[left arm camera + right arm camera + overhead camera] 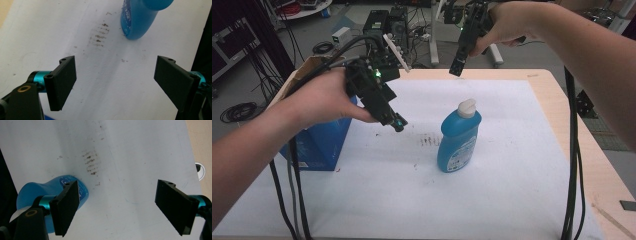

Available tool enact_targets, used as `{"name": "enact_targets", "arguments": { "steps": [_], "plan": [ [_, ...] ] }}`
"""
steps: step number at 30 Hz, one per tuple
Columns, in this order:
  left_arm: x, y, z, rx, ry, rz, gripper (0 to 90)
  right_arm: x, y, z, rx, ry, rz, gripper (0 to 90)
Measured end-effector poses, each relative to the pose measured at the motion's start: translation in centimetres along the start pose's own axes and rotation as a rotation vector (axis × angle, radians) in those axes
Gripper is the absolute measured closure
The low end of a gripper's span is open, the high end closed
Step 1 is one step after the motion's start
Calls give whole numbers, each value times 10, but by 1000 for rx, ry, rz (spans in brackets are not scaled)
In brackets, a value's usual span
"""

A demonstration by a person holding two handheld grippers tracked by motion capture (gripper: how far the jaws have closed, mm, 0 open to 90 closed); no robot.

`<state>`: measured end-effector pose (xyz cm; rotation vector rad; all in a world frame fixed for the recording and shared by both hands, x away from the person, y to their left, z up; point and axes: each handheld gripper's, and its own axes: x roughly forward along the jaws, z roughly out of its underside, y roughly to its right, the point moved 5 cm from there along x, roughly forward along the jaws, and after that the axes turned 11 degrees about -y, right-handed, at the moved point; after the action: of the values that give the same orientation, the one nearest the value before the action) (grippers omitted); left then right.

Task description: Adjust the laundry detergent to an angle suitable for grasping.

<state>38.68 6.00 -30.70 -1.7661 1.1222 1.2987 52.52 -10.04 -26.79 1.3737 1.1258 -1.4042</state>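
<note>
While both tongs (398, 123) (456, 68) gape empty, blue bottle (458, 140) stands upright — white-capped.

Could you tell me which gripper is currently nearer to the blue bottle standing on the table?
Left, by a little. The left gripper hovers beside the blue bottle, level with its shoulder, jaws open. The right gripper hangs higher, above and behind the cap.

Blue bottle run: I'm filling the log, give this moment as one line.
blue bottle upright on white sheet, untouched | left gripper open, beside it | right gripper open, above
</note>
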Motion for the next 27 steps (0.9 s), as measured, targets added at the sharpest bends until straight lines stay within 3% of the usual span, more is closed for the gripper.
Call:
{"name": "enact_targets", "arguments": {
  "steps": [6, 9, 14, 17, 23, 27],
  "plan": [
    [11, 15, -6, 20, 30, 22, 183, 2, -1, 1, 1, -5, 1, 190],
    [17, 23, -13, -9, 76, 35, 183, 2, -1, 1, 3, -2, 0, 190],
    [25, 32, -21, 7, 87, 44, 183, 1, -2, 1, 3, -4, 1, 190],
    [30, 37, -28, 26, 86, 43, 183, 2, -2, 0, 2, -2, 1, 190],
    [40, 45, -41, 20, 113, 29, 183, 1, -2, 0, 3, 0, 3, 190],
    [47, 47, -49, -9, 150, 14, 183, 2, -2, -1, 3, -1, 1, 190]
  ]
}}
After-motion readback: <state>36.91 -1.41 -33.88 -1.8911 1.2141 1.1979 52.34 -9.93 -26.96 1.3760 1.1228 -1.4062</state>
